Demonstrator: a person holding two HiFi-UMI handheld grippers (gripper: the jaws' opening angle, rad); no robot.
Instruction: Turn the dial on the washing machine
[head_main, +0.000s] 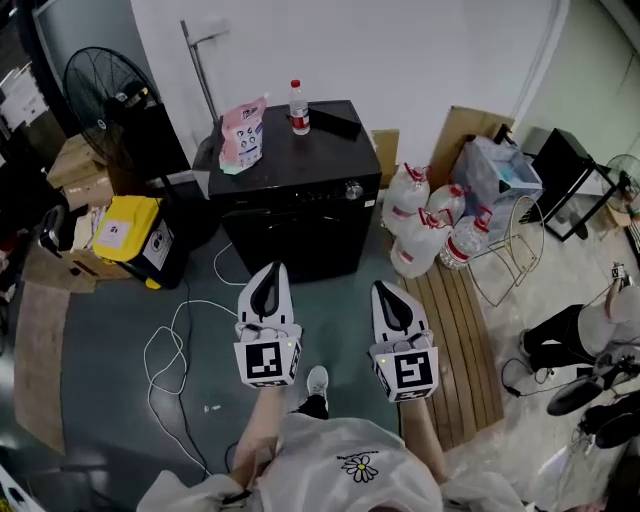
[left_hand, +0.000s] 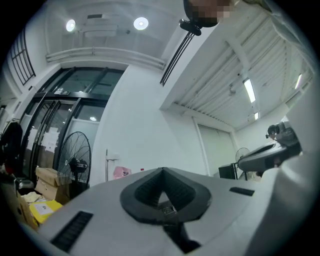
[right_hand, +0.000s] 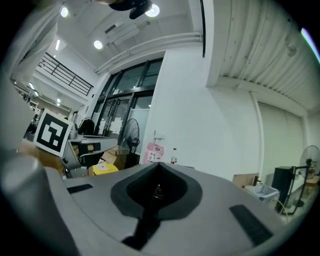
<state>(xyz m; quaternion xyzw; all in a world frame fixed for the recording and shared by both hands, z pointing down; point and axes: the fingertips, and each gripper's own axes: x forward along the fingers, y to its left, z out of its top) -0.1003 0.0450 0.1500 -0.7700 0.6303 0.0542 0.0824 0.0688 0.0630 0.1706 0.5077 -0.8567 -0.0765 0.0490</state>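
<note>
Standing short of the washing machine (head_main: 295, 205), you had nothing done yet, it seemed. Its dial (head_main: 352, 189) sat at the front's right end, well apart from both tools. Left gripper (head_main: 268, 278), right gripper (head_main: 389, 295) — jaws pressed together, empty. Left to do: approach, grasp, turn.

A bare, warehouse-like workroom: grey concrete floor (head_main: 95, 400), big fan (head_main: 100, 85) and cardboard boxes (head_main: 78, 165) at upper left, water jugs (head_main: 420, 225) at right, high ceiling (right_hand: 165, 22) over tall glass doors (right_hand: 122, 95).
</note>
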